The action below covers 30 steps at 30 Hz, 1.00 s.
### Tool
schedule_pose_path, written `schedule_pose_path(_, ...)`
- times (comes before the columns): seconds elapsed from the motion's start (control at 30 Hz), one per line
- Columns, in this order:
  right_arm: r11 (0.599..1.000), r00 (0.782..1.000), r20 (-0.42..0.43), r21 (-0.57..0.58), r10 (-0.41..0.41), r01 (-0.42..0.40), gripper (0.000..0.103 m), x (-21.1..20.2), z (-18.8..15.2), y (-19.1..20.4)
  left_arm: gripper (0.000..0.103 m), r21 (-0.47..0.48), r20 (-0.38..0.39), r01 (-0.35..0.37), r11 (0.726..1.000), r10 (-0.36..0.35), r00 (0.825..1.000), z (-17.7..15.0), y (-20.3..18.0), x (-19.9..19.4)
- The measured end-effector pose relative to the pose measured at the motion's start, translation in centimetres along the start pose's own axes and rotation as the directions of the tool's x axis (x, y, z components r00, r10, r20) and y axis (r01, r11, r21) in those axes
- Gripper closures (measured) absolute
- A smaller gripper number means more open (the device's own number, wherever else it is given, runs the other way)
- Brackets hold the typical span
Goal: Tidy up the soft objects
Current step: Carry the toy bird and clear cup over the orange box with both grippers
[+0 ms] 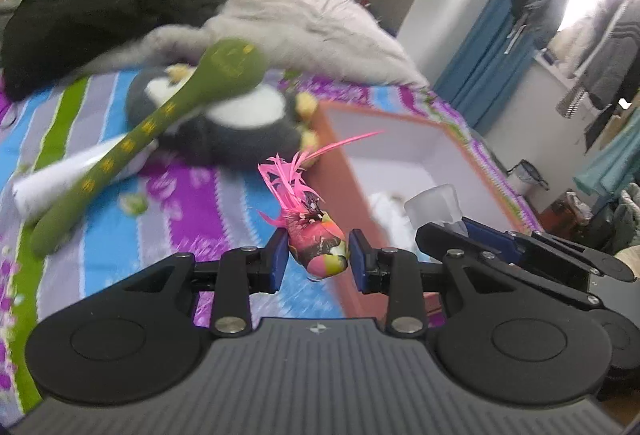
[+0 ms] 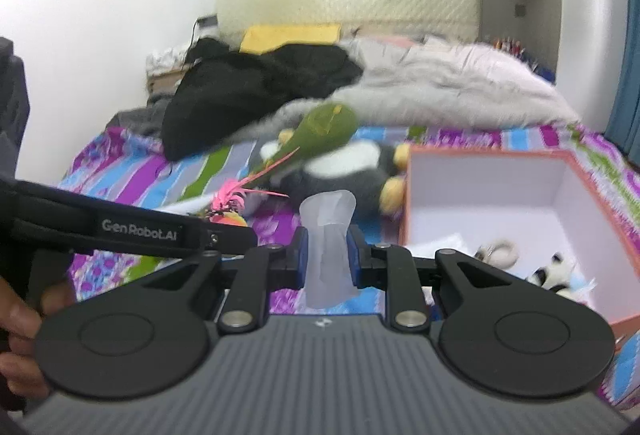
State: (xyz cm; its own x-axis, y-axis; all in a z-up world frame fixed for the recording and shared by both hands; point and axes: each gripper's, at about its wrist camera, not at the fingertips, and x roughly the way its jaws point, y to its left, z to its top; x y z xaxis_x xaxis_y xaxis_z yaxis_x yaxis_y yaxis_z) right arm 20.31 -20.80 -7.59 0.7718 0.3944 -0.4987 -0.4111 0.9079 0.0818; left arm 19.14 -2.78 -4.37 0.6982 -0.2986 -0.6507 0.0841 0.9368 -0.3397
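Observation:
My left gripper (image 1: 319, 259) is shut on a small pink toy bird (image 1: 320, 245) with pink feathers, held above the striped bedspread. My right gripper (image 2: 328, 259) is shut on a translucent white soft piece (image 2: 329, 235), squeezed at its middle; it also shows as the pale piece (image 1: 432, 205) in the left wrist view. An orange box (image 2: 520, 195) with a white inside lies open to the right, with small plush items (image 2: 552, 271) in it. A green plush snake (image 1: 160, 123) lies over a grey and white plush penguin (image 1: 240, 123).
A black garment (image 1: 100, 15) and a grey fluffy blanket (image 1: 300, 27) are heaped at the head of the bed. A white rolled paper (image 1: 68, 175) lies under the snake. A person's hand (image 2: 20, 323) holds the left gripper's handle. Clothes hang at the right (image 1: 600, 55).

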Motion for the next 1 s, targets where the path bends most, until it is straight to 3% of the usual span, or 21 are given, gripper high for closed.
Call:
schedule_pose_path(0.33, 0.997, 0.989, 0.122, 0.016, -0.081, 0.080, 0.079, -2.2, 4.0, -4.0, 0.065, 0.075, 0.036, 0.079, 0.994, -0.082, 0.996, 5.2, -5.2, 0.6)
schedule_pose_path(0.5, 0.990, 0.983, 0.123, 0.051, -0.133, 0.128, 0.079, -1.6, 5.4, -7.5, 0.065, 0.101, 0.009, 0.115, 0.988, -0.117, 0.993, 7.6, -7.6, 2.8)
schedule_pose_path(0.67, 0.978, 0.980, 0.063, 0.094, -0.191, 0.185, 0.079, 0.1, 5.9, -11.4, 0.065, 0.123, -0.068, 0.137, 0.983, -0.130, 0.989, 9.1, -9.7, 7.3)
schedule_pose_path(0.8, 0.967, 0.977, -0.037, 0.139, -0.212, 0.215, 0.079, 2.6, 5.4, -14.7, 0.065, 0.135, -0.131, 0.126, 0.983, -0.108, 0.986, 9.6, -10.8, 11.7)
schedule_pose_path(1.0, 0.953, 0.958, -0.200, 0.183, -0.205, 0.242, 0.079, 8.0, 3.9, -18.8, 0.065, 0.135, -0.271, 0.130, 0.982, -0.089, 0.958, 9.3, -11.5, 19.1)
